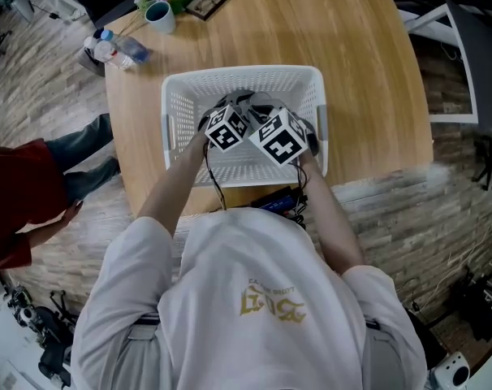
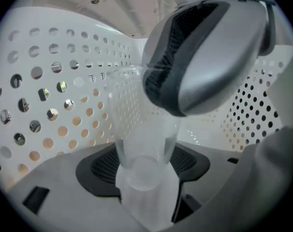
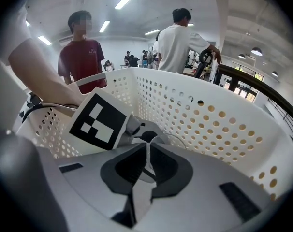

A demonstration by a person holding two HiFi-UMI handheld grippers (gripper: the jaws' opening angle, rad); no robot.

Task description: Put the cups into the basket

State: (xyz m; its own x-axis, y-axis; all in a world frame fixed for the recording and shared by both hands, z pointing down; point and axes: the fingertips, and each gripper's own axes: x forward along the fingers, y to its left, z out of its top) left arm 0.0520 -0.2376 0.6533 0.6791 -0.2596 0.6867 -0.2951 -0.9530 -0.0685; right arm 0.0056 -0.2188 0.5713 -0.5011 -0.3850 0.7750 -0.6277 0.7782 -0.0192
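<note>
Head view: the left gripper (image 1: 230, 119) and the right gripper (image 1: 272, 122) both reach down into the white basket (image 1: 238, 73) on the wooden table (image 1: 360, 71), side by side over the basket's middle.

Left gripper view: a clear cup (image 2: 141, 124) is inside the basket. Its long axis runs along the jaws, with its base nearest them and its mouth toward the basket's perforated wall. The jaws stand wide apart, flanking the base.

Right gripper view: the jaws are nearly together, pinching what looks like the cup's thin wall at the rim.

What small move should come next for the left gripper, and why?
Probably draw the left gripper straight back off the clear cup: it already stands inside the white basket, and the jaws stand wide around it.
</note>
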